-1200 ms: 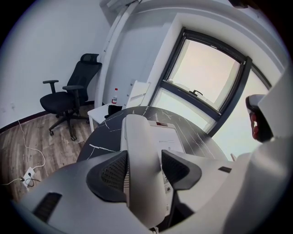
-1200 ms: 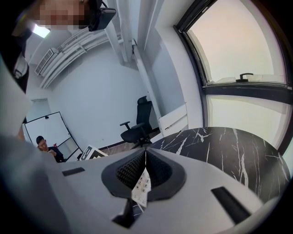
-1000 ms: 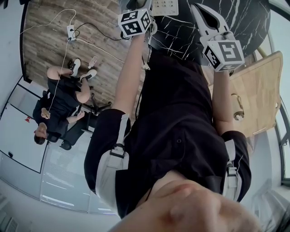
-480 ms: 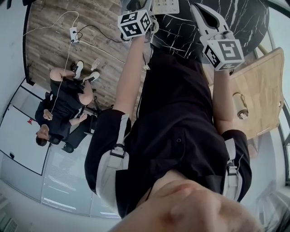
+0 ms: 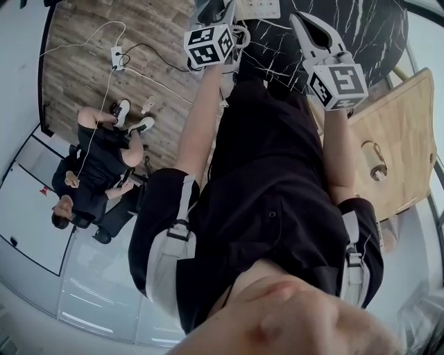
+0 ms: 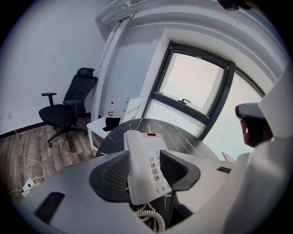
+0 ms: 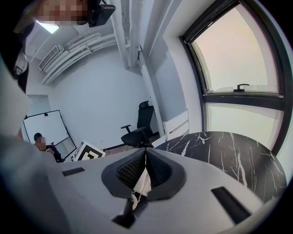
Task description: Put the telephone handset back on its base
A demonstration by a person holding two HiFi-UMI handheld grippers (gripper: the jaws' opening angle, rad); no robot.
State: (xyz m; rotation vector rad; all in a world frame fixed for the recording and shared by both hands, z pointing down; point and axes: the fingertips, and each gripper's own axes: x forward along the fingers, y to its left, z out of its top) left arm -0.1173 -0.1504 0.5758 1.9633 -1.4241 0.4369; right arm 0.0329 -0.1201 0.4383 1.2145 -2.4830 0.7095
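The white telephone (image 6: 153, 160) stands on a black marble table. Its handset (image 6: 136, 164) lies along the left side of the base, beside the keypad, and the coiled cord (image 6: 153, 219) hangs below. My left gripper (image 6: 144, 171) is open. Its jaws have just been closing a little; the phone shows in the gap beyond them and the pads (image 6: 115, 173) do not press on it. My right gripper (image 7: 145, 164) is shut, with nothing between its pads. In the head view the left gripper (image 5: 223, 15) is by the phone base (image 5: 258, 8), and the right gripper (image 5: 302, 21) is to its right.
The round marble table (image 6: 192, 139) stands in front of a large window. Behind it are a black office chair (image 6: 68, 109) and a small white table (image 6: 101, 125). A person (image 5: 97, 163) sits at the left, a power strip (image 5: 118, 54) lies on the wooden floor, and a wooden board (image 5: 395, 139) is at the right.
In the head view the left gripper's cube has drawn a little back from the phone base toward the person. The right gripper has barely shifted.
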